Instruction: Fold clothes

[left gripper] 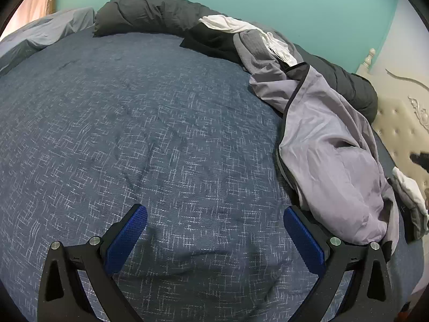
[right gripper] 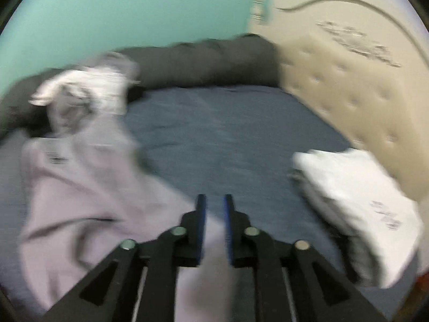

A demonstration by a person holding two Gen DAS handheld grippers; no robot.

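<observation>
So I'm hovering my left tool (left gripper: 214, 230) over the blue bedspread (left gripper: 134, 120) with its blue pads spread wide and nothing between them, just bare cover underneath. The lilac jacket (left gripper: 329, 161) is lying crumpled along the right side of that view, running from the heap of white and grey clothes (left gripper: 249, 32) near the dark rolled duvet (left gripper: 150, 10) down to just beside my right-hand pad. My right tool (right gripper: 214, 204) is showing only a narrow gap between its pads, and the right wrist view is pretty smeared (so take this with a grain of salt), but there's pale lilac cloth showing in the gap low down near the base; I can't tell if the pads are actually pressing on it. In that same view the rest of the jacket is spreading out to the left, and a folded white stack (right gripper: 356, 204) is sitting on the bedspread off to the right, close against the cream tufted headboard (right gripper: 348, 86). The teal wall (right gripper: 120, 13) is behind everything.
</observation>
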